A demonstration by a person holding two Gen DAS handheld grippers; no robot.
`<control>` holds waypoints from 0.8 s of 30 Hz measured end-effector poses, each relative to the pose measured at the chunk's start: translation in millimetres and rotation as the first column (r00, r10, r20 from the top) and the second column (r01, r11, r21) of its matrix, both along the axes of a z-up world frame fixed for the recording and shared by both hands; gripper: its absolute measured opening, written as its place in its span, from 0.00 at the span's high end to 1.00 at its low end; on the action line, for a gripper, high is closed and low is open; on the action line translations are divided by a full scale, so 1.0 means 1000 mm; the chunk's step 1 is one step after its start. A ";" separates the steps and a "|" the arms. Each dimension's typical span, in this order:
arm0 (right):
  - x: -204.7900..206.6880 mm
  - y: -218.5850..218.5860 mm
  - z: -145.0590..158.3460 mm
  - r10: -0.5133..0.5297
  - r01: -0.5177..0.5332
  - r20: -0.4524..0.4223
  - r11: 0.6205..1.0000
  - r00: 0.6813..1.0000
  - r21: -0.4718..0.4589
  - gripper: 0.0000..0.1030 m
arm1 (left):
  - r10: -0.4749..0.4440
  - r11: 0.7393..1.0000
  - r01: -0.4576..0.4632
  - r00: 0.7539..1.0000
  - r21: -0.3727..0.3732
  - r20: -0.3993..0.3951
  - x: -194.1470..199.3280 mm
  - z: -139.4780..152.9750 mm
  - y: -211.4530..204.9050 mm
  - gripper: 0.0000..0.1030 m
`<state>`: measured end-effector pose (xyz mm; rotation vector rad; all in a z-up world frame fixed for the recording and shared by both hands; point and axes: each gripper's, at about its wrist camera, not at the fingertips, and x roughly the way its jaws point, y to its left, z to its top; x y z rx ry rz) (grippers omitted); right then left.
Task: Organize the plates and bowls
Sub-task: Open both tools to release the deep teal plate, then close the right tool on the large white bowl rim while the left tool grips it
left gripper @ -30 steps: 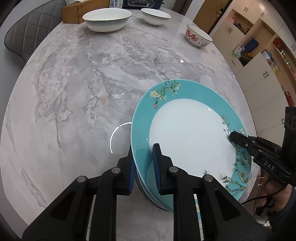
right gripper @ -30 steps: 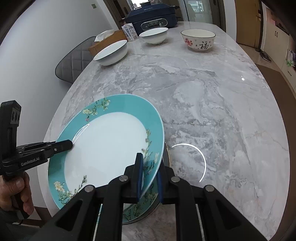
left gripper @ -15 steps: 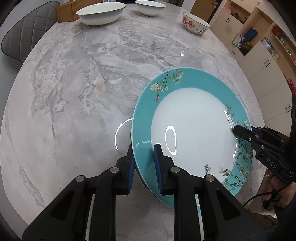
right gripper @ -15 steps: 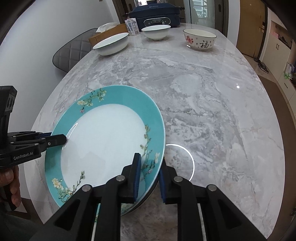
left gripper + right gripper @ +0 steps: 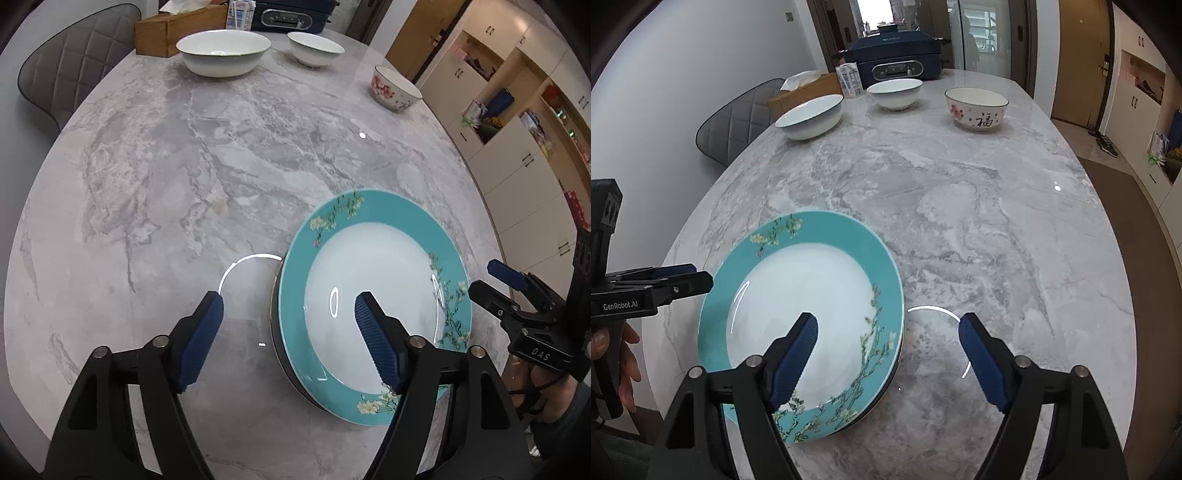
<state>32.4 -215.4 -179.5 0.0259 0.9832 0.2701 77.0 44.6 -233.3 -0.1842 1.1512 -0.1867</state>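
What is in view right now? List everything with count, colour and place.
plate: one on top, teal rim, white centre, on a darker plate, near table edge
bowls: three, far end; wide white, small white, flowered
tissue box: one, wooden, far end
carton: one, white, beside cooker
cooker: one, dark blue, far end
table: grey marble
chair: one, grey, beside table
left gripper: opening, off plate
right gripper: opening, off plate
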 end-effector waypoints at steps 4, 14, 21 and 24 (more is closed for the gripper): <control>0.015 -0.008 0.021 -0.027 0.026 0.033 0.999 0.999 0.023 0.13 | 0.062 0.998 -0.062 0.996 -0.003 0.059 0.016 0.026 0.020 0.00; 0.109 0.016 0.076 0.035 -0.044 0.096 0.994 0.995 0.096 0.08 | 0.199 0.980 -0.195 0.958 -0.037 0.206 0.109 0.072 0.085 0.00; 0.198 0.045 0.102 0.104 -0.115 0.100 0.988 0.990 0.105 0.03 | 0.267 0.962 -0.273 0.942 0.003 0.204 0.184 0.085 0.119 0.00; 0.238 0.060 0.109 0.127 -0.136 0.095 0.986 0.987 0.098 0.03 | 0.307 0.949 -0.316 0.934 0.019 0.184 0.215 0.085 0.135 0.00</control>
